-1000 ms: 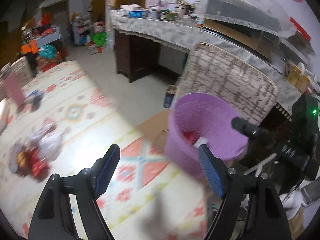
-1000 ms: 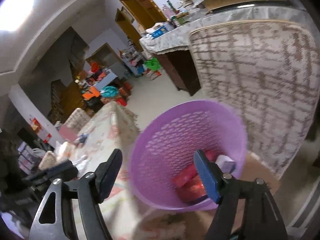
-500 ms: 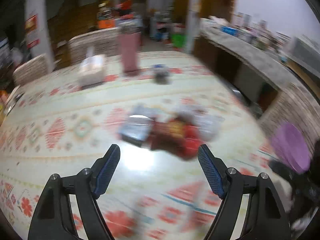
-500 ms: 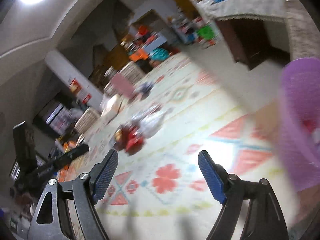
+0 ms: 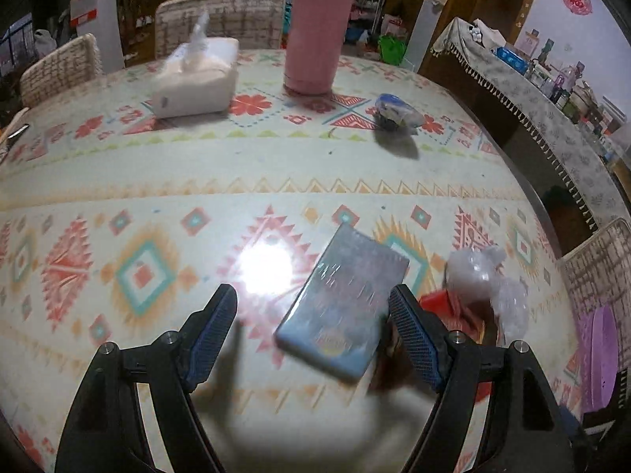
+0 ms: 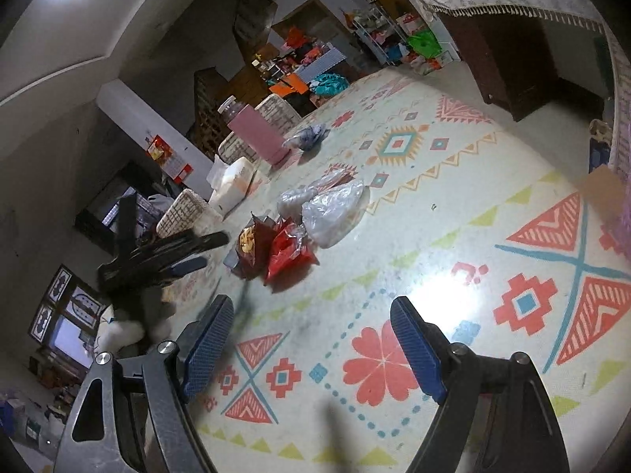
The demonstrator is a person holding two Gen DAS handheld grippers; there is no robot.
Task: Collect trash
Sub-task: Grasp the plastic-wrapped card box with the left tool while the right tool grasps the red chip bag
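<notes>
Left gripper (image 5: 313, 329) is hovering w/ jaws spread over blue-grey packet (image 5: 343, 305). Right gripper (image 6: 311, 341) jaws standing spread, nothing btw them, above table (image 6: 453, 205).

Glossy patterned tablecloth (image 5: 157, 181), crinkled clear plastic bags (image 6: 335, 205), shiny red foil wrapper (image 6: 286, 254), glossy flat packet (image 5: 343, 307).

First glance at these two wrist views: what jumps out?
The trash heap mid-table: a shiny blue-grey packet lying between the open left gripper fingers, with red wrappers and clear plastic bags beside it. At the far edge stand a tall pink bottle and a tissue pack. The right gripper hangs open over bare patterned tablecloth.
</notes>
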